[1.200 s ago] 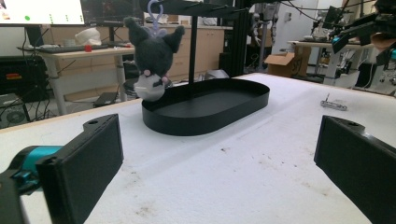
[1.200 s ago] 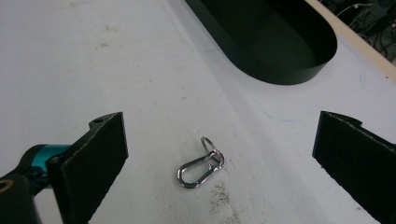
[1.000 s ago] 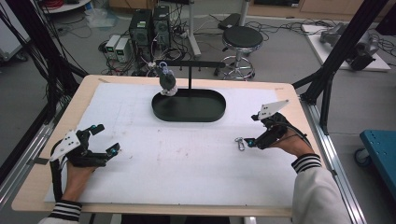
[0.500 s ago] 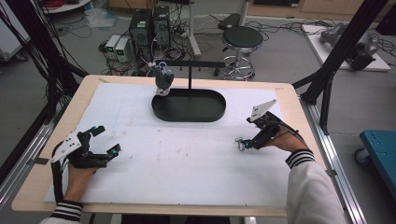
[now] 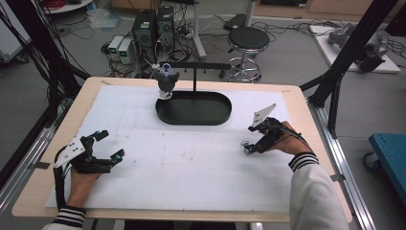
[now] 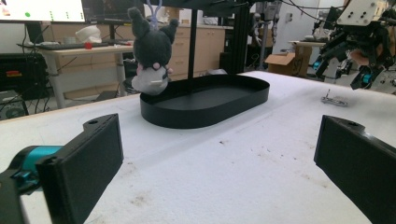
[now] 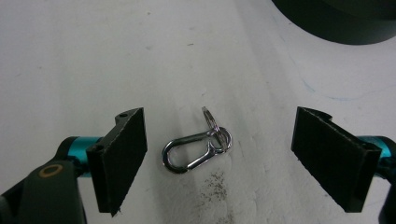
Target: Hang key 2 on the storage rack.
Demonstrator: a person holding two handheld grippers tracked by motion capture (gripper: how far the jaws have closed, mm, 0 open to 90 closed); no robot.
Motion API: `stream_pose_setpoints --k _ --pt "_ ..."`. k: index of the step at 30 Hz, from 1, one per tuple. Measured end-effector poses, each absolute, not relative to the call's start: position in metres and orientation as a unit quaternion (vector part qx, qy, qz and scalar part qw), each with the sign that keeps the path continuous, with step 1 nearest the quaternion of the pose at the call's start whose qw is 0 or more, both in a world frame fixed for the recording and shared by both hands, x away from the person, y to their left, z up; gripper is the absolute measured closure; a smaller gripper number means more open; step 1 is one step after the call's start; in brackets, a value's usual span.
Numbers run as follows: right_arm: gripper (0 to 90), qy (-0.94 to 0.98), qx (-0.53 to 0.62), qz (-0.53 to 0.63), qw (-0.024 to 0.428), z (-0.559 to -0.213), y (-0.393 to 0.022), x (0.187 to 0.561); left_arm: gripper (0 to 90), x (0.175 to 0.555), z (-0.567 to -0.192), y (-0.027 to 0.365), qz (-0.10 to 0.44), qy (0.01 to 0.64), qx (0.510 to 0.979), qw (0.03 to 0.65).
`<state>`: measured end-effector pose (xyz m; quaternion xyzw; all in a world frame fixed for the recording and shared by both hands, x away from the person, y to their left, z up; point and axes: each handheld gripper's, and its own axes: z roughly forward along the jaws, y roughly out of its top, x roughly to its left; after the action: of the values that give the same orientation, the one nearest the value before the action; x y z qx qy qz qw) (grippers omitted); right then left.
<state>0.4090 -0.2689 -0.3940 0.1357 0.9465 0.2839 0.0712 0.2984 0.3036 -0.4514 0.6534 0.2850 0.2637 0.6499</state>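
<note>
A small metal carabiner clip with key rings lies flat on the white mat, right of centre. My right gripper is lowered over it, and the clip lies between the black pads without touching them. Those jaws have just been closing and still stand apart. In the high view the right gripper angles down to the clip from the right. My left gripper rests open at the mat's left with nothing between its pads. Its view shows the clip far off to the right.
A black oval tray stands at the back centre, with a post and crossbar. A dark plush toy hangs from the bar over the tray's left end. The wooden table edge borders the mat.
My right gripper has moved left and down to the clip and now straddles it, with its jaws narrower. The left gripper has stayed put.
</note>
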Motion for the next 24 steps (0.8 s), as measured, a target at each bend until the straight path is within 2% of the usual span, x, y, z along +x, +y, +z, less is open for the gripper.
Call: stream_pose_setpoints --k 3,5,14,24 --pt "26.3 0.947 0.136 0.282 0.066 -0.3963 -0.268 0.4105 1.7 0.2985 -0.4516 0.3043 0.26 0.284 0.652 0.653" --pt "27.1 0.946 0.142 0.284 0.062 -0.3975 -0.2671 0.4116 1.7 0.2984 -0.4516 0.3036 0.261 0.283 0.652 0.653" --pt "43.1 0.952 0.134 0.267 0.061 -0.4009 -0.2684 0.4155 1.7 0.2974 -0.452 0.3027 0.266 0.278 0.655 0.651" --pt "55.8 0.957 0.125 0.255 0.055 -0.4048 -0.2661 0.4171 1.7 0.2969 -0.4521 0.302 0.268 0.276 0.656 0.65"
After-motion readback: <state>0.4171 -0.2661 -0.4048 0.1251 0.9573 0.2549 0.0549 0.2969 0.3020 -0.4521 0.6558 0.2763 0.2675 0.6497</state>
